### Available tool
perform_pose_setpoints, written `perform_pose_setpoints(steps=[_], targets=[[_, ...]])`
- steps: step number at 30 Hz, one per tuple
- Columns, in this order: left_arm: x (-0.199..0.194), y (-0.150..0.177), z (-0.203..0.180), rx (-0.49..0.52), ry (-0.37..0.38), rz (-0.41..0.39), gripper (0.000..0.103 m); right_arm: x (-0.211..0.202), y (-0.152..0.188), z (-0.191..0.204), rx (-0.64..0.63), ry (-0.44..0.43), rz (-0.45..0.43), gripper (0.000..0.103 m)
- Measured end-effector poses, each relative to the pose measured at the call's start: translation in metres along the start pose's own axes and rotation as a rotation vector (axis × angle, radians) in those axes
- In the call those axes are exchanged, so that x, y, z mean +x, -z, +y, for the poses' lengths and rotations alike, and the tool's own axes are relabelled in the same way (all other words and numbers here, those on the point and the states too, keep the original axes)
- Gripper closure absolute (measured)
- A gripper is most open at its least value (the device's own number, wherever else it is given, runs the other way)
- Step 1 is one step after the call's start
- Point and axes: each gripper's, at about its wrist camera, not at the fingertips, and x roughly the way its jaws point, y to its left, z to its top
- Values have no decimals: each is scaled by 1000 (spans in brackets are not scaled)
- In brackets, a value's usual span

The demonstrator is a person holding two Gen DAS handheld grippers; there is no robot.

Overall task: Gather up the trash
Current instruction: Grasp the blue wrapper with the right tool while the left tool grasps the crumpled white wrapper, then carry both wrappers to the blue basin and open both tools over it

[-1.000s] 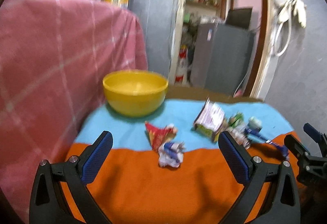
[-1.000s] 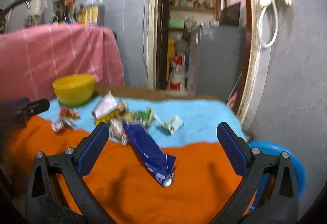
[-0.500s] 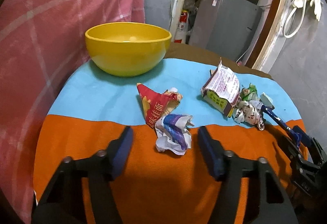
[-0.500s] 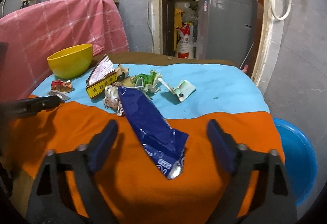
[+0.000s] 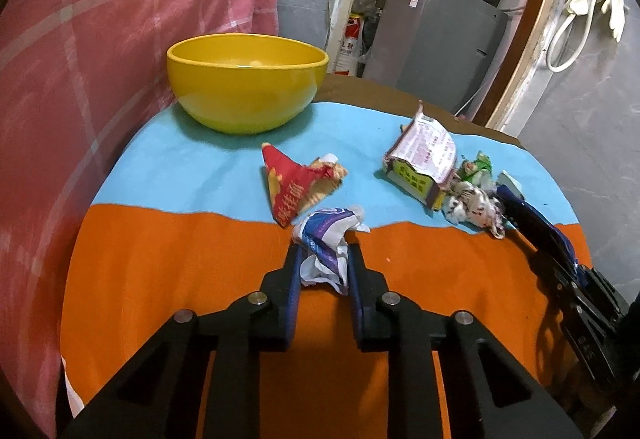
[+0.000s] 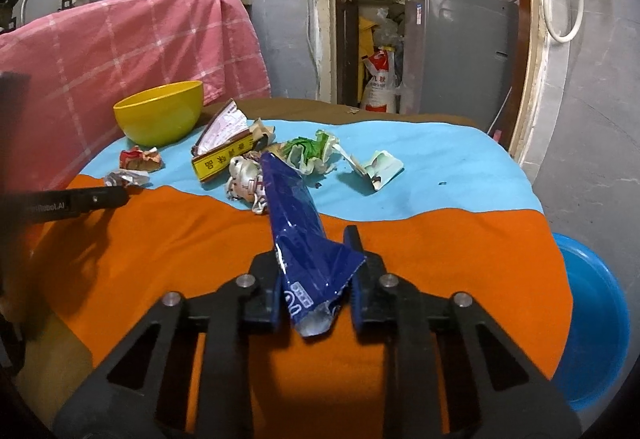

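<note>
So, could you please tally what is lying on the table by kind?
Bowls: 1, the yellow bowl
Boxes: 1, the flattened box
Wrappers and scraps: 6, the red wrapper, white-blue wrapper, green wrapper, patterned wrapper, blue packet, pale green scrap
Total: 8

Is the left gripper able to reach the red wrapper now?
Probably not yet: the left gripper has just closed on the crumpled white-blue wrapper, which fills its jaws. The red wrapper lies just beyond, unobstructed.
</note>
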Motion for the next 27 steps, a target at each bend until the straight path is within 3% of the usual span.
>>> perform_pose_setpoints(steps=[6, 11, 16, 21, 27], targets=[[-11, 5, -17, 11, 74, -10, 87, -16, 2, 2, -1, -11, -67, 77], [-22, -1, -52, 73, 162, -100, 87, -40, 2, -3, 14, -12, -179, 77], [-30, -10, -104, 174, 259, -211, 87, -74, -3, -23, 69, 44, -328, 77], [-29, -19, -171, 270, 376, -259, 87, -111, -3, -66, 184, 171, -448, 77], [-4, -29, -247, 342, 482, -185, 87, -133, 8, -123, 304, 359, -456, 76]])
